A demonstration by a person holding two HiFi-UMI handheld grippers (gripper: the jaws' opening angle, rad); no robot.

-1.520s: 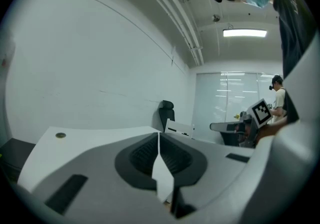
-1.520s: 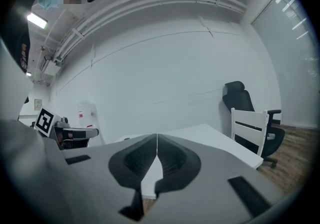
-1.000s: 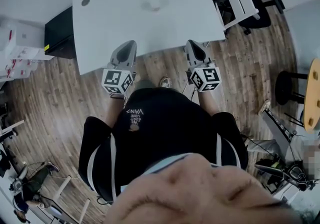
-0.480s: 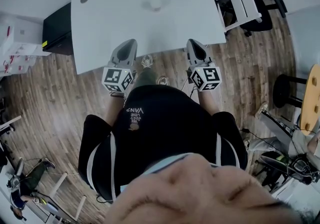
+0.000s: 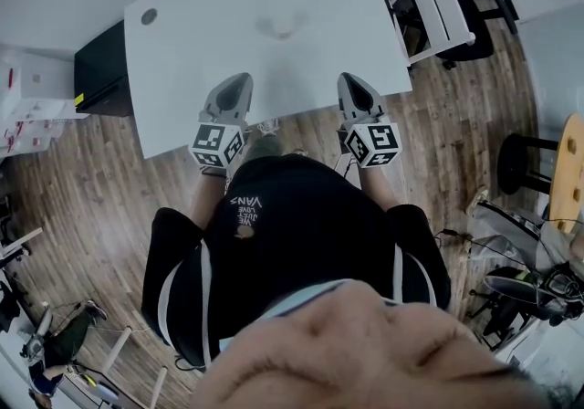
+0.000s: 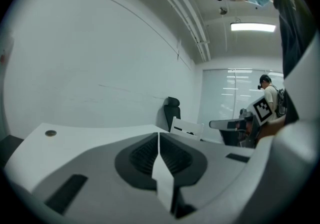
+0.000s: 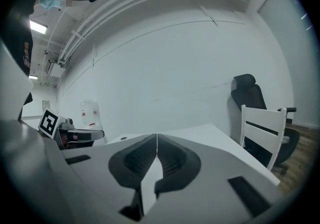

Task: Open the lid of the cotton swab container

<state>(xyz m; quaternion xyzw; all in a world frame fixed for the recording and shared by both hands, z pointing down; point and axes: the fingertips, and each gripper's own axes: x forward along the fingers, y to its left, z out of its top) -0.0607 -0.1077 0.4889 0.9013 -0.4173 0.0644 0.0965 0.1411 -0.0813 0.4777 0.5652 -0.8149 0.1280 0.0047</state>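
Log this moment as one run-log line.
left gripper: shut, empty | right gripper: shut, empty | table: faint small item, untouched

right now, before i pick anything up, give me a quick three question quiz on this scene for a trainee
1. True or false: the left hand-held gripper has its jaws wide apart.
2. In the head view, what stands off the right end of the white table? A) a white chair B) a ladder C) a fridge
3. Fill in: the right hand-held gripper is shut and holds ____.

Key: 1 false, its jaws are together; 2 A; 3 nothing.
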